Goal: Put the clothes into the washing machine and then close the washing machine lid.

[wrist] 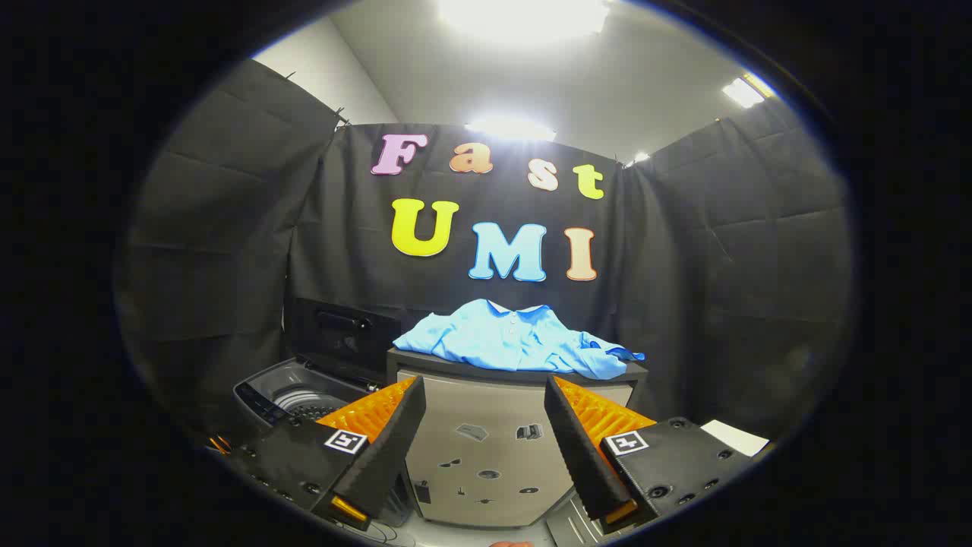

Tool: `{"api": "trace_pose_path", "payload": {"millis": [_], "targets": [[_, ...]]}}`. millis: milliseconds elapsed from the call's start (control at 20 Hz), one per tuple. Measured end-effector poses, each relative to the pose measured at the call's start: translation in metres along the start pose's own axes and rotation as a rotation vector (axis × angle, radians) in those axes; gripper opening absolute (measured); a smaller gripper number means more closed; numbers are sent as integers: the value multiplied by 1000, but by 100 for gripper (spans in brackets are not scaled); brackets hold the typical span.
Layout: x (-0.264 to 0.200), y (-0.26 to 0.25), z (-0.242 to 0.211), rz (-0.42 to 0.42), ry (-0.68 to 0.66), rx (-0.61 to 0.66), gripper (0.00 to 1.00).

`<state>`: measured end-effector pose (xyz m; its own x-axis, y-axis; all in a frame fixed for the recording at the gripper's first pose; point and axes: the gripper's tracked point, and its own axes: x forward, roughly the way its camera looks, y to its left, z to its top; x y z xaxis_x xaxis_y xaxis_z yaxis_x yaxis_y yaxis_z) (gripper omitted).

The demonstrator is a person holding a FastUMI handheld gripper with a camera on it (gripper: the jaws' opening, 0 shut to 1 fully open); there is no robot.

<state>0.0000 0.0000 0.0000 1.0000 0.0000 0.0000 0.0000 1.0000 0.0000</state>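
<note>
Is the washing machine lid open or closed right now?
Open. The washing machine lid stands raised behind the drum opening, left of the cabinet holding the blue shirt. The claw is open, holding nothing.

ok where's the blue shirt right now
In the gripper view the blue shirt lies spread on top of the grey cabinet, beyond the open gripper, with the washing machine to the cabinet's left.

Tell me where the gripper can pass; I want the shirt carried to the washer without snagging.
Open gripper has free air up to the blue shirt, which crowds the cabinet top. Washing machine beside it stands open, lid raised, free above its drum.
</note>
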Motion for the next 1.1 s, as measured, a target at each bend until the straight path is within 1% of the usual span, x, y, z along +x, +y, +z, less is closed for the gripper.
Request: {"api": "trace_pose_path", "payload": {"millis": [1100], "targets": [[0,-1,-4,6,20,-4,98]]}}
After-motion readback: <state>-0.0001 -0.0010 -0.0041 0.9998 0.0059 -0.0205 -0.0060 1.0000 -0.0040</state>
